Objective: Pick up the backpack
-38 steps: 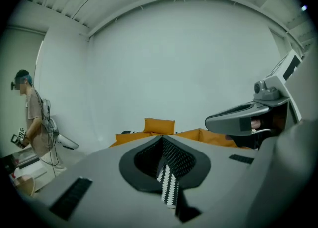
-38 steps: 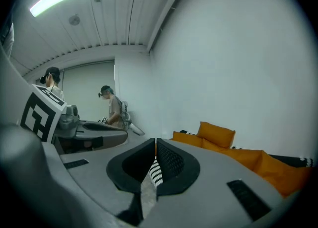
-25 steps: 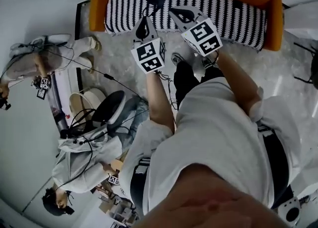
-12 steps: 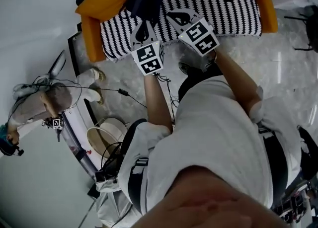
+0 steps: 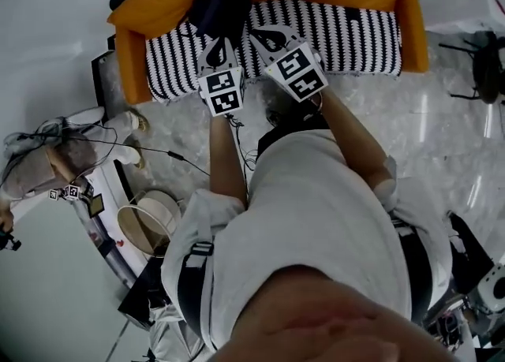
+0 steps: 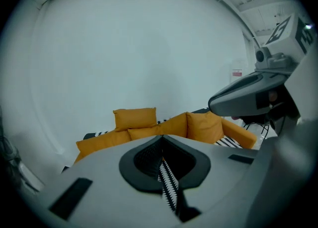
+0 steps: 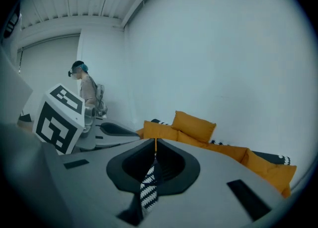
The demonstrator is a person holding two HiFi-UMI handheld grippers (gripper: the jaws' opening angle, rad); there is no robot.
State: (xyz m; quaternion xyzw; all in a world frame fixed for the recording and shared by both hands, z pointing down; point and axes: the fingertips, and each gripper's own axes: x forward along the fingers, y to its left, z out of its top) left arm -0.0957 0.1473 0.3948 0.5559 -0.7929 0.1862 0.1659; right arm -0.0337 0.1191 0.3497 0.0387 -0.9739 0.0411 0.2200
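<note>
A dark navy backpack (image 5: 219, 7) sits on the left part of an orange sofa (image 5: 410, 29) that has a black-and-white striped seat cover (image 5: 355, 33). My left gripper (image 5: 218, 45) is shut and empty, its tip just in front of the backpack over the seat. To its right my right gripper (image 5: 267, 37) is also shut and empty, above the striped cover. In the left gripper view the closed left gripper (image 6: 161, 140) faces orange cushions (image 6: 135, 118); the backpack is hidden there. The right gripper view has the closed right gripper (image 7: 155, 145) in front of the sofa's back cushions (image 7: 194, 122).
A person (image 5: 47, 163) with cables is on the floor at the left, beside a round white stool (image 5: 150, 214). A black chair (image 5: 485, 69) stands at the far right. Pale marble floor (image 5: 442, 139) lies before the sofa. Another person (image 7: 87, 88) stands by the wall.
Both grippers have moved forward and a little left toward the sofa; the left tip now reaches the backpack's front. Both have stayed shut. The head view has shifted, with the sofa seen further left.
</note>
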